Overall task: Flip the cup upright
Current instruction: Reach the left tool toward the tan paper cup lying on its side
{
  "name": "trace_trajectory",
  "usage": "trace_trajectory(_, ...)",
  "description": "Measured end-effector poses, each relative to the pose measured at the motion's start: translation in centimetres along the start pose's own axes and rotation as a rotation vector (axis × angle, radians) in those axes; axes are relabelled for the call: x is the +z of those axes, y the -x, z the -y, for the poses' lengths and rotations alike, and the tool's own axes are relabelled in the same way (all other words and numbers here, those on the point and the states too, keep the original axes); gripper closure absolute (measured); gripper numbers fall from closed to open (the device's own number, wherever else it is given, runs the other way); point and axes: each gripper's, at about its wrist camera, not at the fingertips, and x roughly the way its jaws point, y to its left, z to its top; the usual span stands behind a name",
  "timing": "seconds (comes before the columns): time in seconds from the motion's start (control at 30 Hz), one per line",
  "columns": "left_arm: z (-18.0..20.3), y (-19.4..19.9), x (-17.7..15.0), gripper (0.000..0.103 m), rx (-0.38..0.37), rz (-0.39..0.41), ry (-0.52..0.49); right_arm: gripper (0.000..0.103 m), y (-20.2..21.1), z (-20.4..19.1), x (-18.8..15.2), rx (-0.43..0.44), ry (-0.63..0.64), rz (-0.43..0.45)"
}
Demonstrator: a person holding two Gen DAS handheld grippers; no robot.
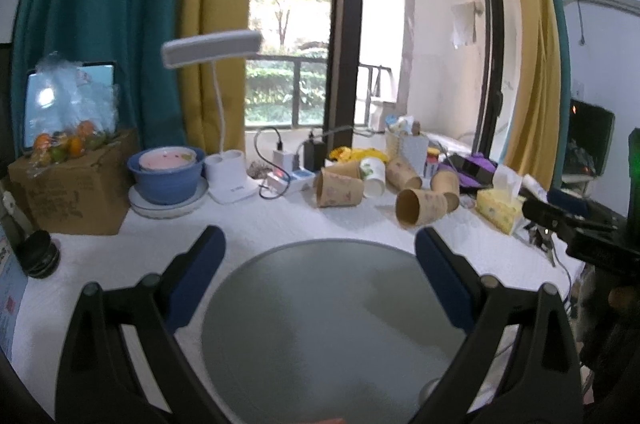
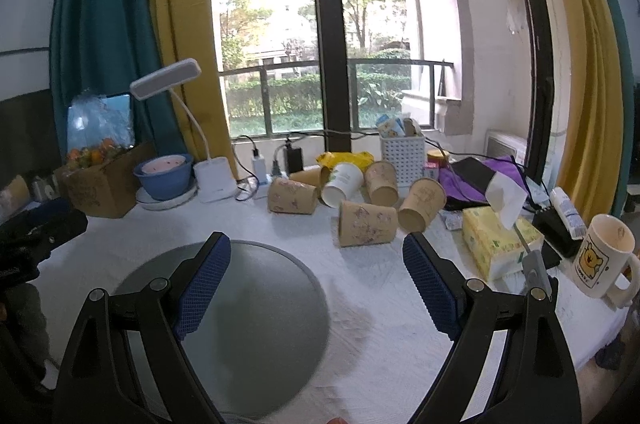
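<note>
Several brown paper cups lie on their sides on the white tablecloth at the back middle; the nearest one [image 2: 366, 224] [image 1: 420, 207] has its mouth facing left. A white paper cup [image 2: 342, 183] [image 1: 372, 175] lies among them. My left gripper [image 1: 320, 244] is open and empty above a round grey tray [image 1: 332, 328]. My right gripper [image 2: 316, 252] is open and empty, hovering short of the nearest cup, with the grey tray [image 2: 256, 328] below its left finger.
A tissue box [image 2: 500, 244], a cartoon mug [image 2: 600, 256] and purple cloth [image 2: 480, 179] sit at the right. A blue bowl [image 1: 166, 175], desk lamp [image 1: 228, 179], cardboard box [image 1: 72, 191] and power strip [image 1: 288, 179] stand at the back left. A white basket [image 2: 402, 151] is behind the cups.
</note>
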Motion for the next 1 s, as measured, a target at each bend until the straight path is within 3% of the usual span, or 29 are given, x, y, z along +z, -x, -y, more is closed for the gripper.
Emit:
trace_trajectory(0.43, 5.9, -9.3, 0.6, 0.006, -0.074, -0.176, -0.109, 0.013, -4.7, 7.4, -1.8, -0.085, -0.078, -0.031)
trace_trajectory(0.63, 9.2, -13.8, 1.7, 0.006, -0.121, -0.263, -0.164, 0.013, -6.3, 9.9, -1.7, -0.08, -0.121, -0.024)
trace_trajectory(1.0, 15.2, -20.2, 4.3, 0.006, -0.167, -0.326, -0.247, 0.013, -8.5, 14.6, 0.3, -0.094, -0.172, -0.017)
